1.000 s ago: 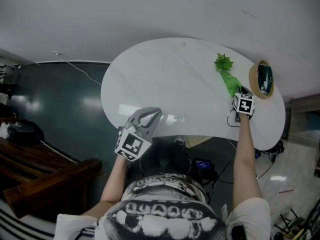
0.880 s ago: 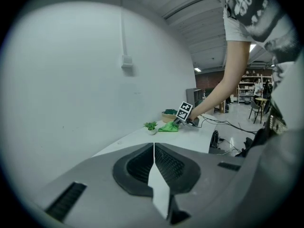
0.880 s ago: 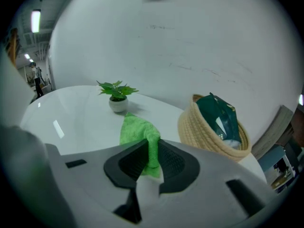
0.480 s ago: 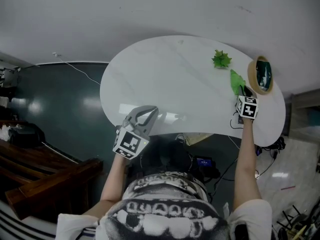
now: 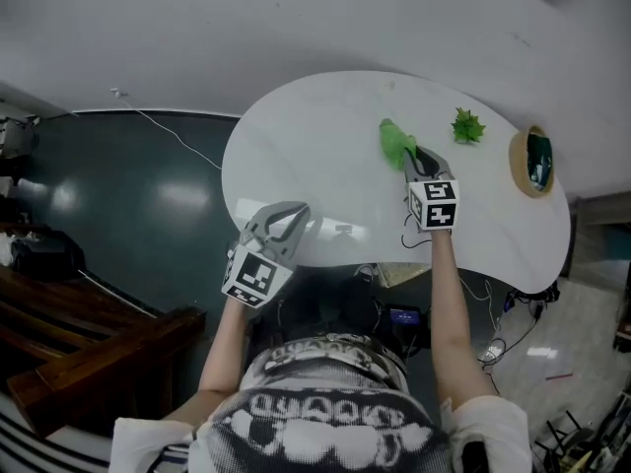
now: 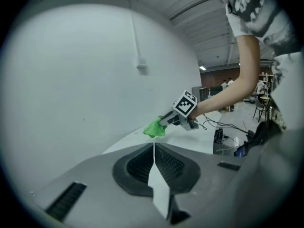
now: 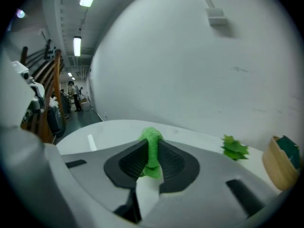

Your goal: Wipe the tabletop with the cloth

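A green cloth [image 5: 396,143] lies bunched on the white oval tabletop [image 5: 315,166], towards the middle. My right gripper [image 5: 414,156] is shut on the green cloth, which shows pinched between its jaws in the right gripper view [image 7: 151,148]. The left gripper view shows the cloth [image 6: 155,127] pressed to the table ahead. My left gripper [image 5: 287,215] hangs at the table's near left edge, jaws closed together with nothing in them [image 6: 154,151].
A small green leafy plant [image 5: 467,125] stands on the table to the right of the cloth. A round woven basket [image 5: 532,162] sits at the table's right end. Dark floor, a cable and wooden furniture [image 5: 89,333] lie to the left.
My right gripper has dragged the cloth leftwards across the table, from beside the basket and plant to the middle. The left gripper has stayed near the front left edge.
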The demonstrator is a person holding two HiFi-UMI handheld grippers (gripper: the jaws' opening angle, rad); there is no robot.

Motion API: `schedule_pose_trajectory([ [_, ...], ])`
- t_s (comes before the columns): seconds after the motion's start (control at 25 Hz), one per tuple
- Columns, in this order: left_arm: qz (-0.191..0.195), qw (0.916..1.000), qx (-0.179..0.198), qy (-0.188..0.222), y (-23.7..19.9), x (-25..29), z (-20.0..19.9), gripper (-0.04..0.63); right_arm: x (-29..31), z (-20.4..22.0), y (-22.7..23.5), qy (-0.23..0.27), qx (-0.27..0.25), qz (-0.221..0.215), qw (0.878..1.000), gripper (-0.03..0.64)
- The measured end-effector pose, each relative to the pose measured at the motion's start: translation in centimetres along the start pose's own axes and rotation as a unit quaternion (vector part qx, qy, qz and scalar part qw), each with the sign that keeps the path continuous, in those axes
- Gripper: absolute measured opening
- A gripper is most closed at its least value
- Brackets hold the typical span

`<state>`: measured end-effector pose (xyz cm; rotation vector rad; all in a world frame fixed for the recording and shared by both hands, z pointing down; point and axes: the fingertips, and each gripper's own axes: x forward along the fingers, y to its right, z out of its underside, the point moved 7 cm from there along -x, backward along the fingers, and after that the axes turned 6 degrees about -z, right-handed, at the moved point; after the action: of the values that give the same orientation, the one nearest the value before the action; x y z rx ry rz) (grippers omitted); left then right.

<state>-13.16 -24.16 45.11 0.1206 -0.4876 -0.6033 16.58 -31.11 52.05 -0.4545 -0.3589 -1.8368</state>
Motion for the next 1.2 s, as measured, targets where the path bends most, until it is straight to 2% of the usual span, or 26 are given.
schedule_pose_trajectory([
  [0.36,-0.052,0.9981,-0.012,-0.031,-8.1,-7.3,6.3,0.006,12.2,-5.0,-19.3,0.008,-0.017,-0.136,0.990,0.063],
  [0.64,-0.090,0.9939,-0.031,-0.055,-12.0,-11.7,10.3,0.006,17.2,-4.7,-28.8,-0.019,-0.032,-0.198,0.980,0.063],
  [0.76,-0.092,0.9935,-0.036,-0.057,-12.5,-12.6,10.9,0.006,18.0,-3.2,-30.1,-0.042,-0.036,-0.200,0.978,0.063],
  [0.88,-0.088,0.9938,-0.038,-0.057,-12.6,-12.9,11.3,0.006,18.1,-1.7,-29.6,-0.064,-0.029,-0.188,0.980,0.063],
  [1.2,-0.054,0.9973,-0.025,-0.042,-10.7,-10.4,9.6,0.006,14.3,1.2,-23.2,-0.086,-0.006,-0.130,0.988,0.063],
])
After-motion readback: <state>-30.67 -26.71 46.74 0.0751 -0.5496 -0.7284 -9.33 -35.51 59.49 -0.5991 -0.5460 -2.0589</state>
